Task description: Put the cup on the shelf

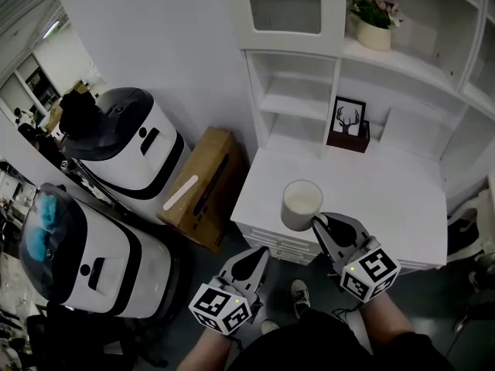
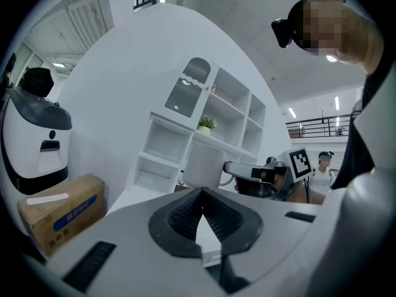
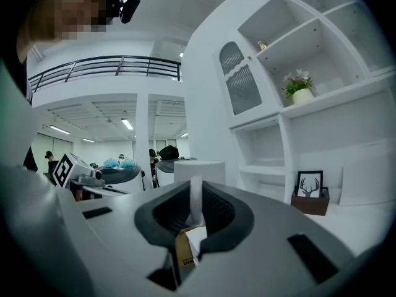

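Observation:
A white cup (image 1: 302, 204) hangs in the air over the front left corner of the white counter (image 1: 387, 199). My right gripper (image 1: 319, 222) is shut on its handle from the near side. In the right gripper view the handle stands upright between the jaws, with the cup (image 3: 199, 172) just beyond my right gripper (image 3: 195, 193). The white shelf unit (image 1: 294, 107) rises behind the counter; its open compartments (image 3: 266, 166) are ahead and to the right. My left gripper (image 1: 259, 255) hangs lower left, off the counter, shut with nothing in it. The left gripper view shows the cup (image 2: 204, 164) above my left gripper (image 2: 201, 193).
A framed deer picture (image 1: 349, 122) stands at the counter's back. A potted plant (image 1: 374, 18) sits on a higher shelf. A cardboard box (image 1: 205, 184) leans beside the cabinet's left side. Two white rounded machines (image 1: 131, 145) (image 1: 77, 253) stand on the floor at the left.

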### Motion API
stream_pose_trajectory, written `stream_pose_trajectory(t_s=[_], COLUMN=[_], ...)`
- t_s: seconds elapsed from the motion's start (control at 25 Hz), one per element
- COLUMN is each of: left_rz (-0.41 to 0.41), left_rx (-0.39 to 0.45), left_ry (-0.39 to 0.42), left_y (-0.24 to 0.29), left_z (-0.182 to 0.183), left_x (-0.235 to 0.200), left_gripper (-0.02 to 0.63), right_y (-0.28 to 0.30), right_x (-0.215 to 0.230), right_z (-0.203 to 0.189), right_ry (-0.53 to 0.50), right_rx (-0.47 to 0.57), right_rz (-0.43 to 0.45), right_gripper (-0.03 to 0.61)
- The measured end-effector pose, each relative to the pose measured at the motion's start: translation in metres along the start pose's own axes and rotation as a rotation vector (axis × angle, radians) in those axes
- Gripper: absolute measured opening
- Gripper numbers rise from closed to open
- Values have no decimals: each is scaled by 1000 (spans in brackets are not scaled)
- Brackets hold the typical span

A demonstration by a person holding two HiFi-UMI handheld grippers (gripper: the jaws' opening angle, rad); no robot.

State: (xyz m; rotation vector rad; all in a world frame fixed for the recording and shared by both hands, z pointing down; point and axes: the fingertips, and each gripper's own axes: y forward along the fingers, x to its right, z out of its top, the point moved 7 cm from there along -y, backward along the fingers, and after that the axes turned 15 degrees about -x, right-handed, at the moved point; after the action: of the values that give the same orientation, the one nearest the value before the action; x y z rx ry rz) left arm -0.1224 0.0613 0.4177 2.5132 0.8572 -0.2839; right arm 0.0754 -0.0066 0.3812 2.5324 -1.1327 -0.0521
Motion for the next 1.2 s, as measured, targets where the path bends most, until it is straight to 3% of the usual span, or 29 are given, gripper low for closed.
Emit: stream_pose_trajectory(t_s=[0.68, 1.2], left_rz=[-16, 14], left_rx=[-50, -31], left_ry=[-16, -27], left_y=[59, 93], left_z=[10, 32], left_x=[-4, -24], left_gripper=[5, 5], right_y=[14, 45], right_x=[57, 97], right_z=[4, 13], right_ry=[15, 14], right_rx=[2, -7], right_rz=[-11, 18], right_gripper=[31, 31])
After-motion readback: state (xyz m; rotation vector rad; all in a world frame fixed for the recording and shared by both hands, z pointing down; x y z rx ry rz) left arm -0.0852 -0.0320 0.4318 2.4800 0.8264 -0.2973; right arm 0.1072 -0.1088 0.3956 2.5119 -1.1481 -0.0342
